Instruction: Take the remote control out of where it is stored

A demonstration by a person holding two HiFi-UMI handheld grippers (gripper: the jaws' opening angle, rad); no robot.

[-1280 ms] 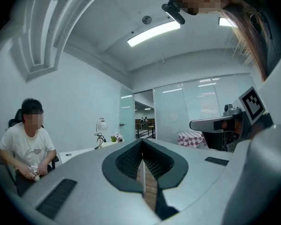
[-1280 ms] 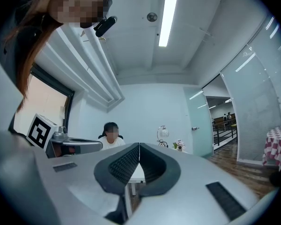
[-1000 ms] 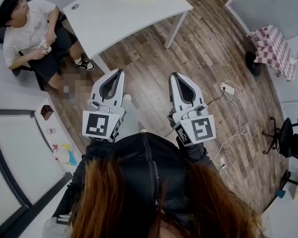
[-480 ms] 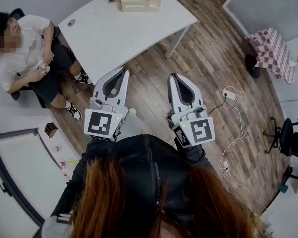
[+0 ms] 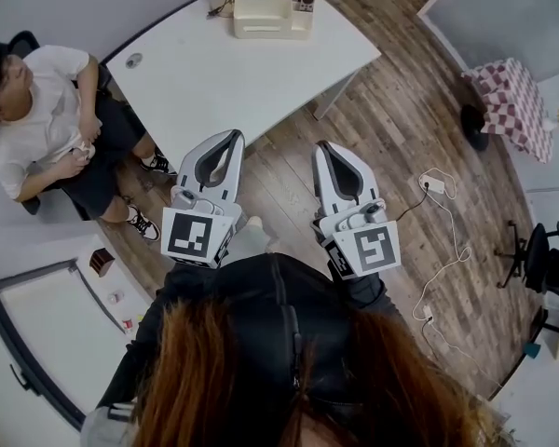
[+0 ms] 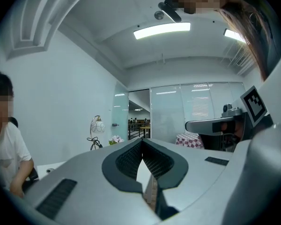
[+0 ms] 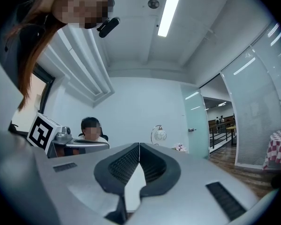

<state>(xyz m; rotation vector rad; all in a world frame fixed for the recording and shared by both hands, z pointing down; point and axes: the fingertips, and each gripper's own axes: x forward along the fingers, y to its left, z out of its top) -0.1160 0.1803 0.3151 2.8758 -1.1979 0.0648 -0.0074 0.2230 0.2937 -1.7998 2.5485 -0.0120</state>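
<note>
Holding left gripper (image 5: 231, 138) and right gripper (image 5: 324, 145) side by side above wood floor (image 5: 401, 110), both with jaws pressed together on nothing. Beyond: white table (image 5: 214, 63) with 1 beige box (image 5: 272, 15) at far edge, seated person (image 5: 47, 110) left. Can't tell from any of 3 views where remote control sits

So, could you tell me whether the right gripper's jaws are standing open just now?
No, in its own view the right gripper has its jaws shut together, with nothing between them.
</note>
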